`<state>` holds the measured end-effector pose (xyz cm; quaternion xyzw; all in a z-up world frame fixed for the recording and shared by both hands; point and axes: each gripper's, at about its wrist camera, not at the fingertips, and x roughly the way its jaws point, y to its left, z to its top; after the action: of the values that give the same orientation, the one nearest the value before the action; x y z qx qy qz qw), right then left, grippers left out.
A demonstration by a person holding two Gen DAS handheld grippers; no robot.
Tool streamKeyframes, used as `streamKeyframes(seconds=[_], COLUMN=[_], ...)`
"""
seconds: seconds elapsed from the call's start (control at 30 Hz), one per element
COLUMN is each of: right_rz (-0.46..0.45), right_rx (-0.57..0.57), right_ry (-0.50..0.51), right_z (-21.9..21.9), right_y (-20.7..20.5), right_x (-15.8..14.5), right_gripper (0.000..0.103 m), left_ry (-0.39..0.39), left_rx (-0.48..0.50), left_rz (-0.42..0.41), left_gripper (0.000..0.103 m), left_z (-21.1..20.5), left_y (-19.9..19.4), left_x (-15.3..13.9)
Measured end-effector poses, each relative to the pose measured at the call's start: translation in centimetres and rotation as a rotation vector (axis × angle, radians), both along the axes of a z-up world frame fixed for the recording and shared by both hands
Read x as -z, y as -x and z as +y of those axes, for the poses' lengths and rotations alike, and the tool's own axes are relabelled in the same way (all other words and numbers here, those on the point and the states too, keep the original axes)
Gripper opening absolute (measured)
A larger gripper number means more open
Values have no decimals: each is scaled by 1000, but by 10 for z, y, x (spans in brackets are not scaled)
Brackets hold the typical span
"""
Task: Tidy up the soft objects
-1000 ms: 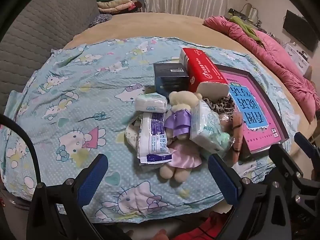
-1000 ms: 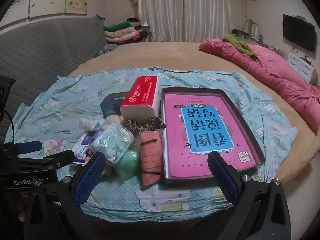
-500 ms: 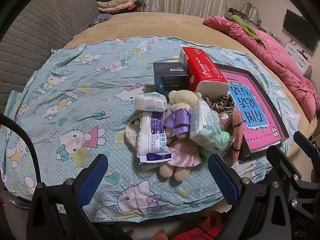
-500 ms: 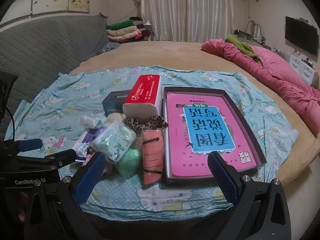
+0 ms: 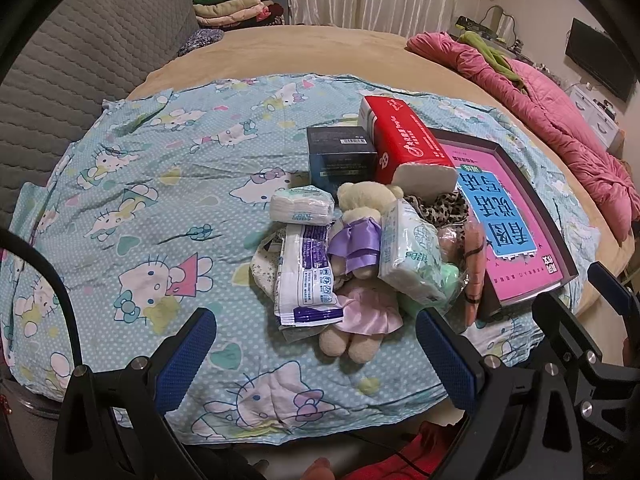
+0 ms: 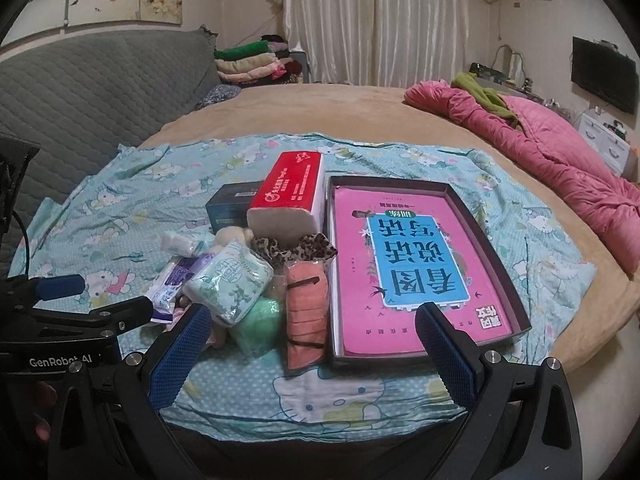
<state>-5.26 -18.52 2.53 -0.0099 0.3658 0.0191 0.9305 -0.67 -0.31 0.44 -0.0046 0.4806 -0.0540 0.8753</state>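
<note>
You have a tan bed (image 5: 320, 52) before you, a Hello Kitty sheet (image 5: 152, 184) spread over it. Directly on the sheet lie a dark box (image 5: 340, 156), a red tissue pack (image 5: 404, 144), a shallow box (image 6: 516, 308) holding a pink book (image 6: 416, 268), and a heap of soft items around a teddy bear (image 5: 360, 264). A pink quilt (image 5: 560, 120) lies along the bed's right edge.

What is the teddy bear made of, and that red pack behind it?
The teddy bear looks like cream plush, going by its fuzzy pile, and it wears a shiny, satin-like purple and pink dress. The red tissue pack seems wrapped in glossy plastic film that catches the light, with soft white paper showing at its open end. That is judged by look only.
</note>
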Motion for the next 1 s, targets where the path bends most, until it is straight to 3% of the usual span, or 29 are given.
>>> streamKeyframes(seconds=[1.0], right_rz=[12], right_rx=[-1], right_ry=[3], right_z=[2], right_y=[0], right_x=[4], right_gripper=[101], left_ry=[9], left_rx=[5], left_rz=[9], left_gripper=[101], left_z=[-1], left_y=[1], left_x=[4])
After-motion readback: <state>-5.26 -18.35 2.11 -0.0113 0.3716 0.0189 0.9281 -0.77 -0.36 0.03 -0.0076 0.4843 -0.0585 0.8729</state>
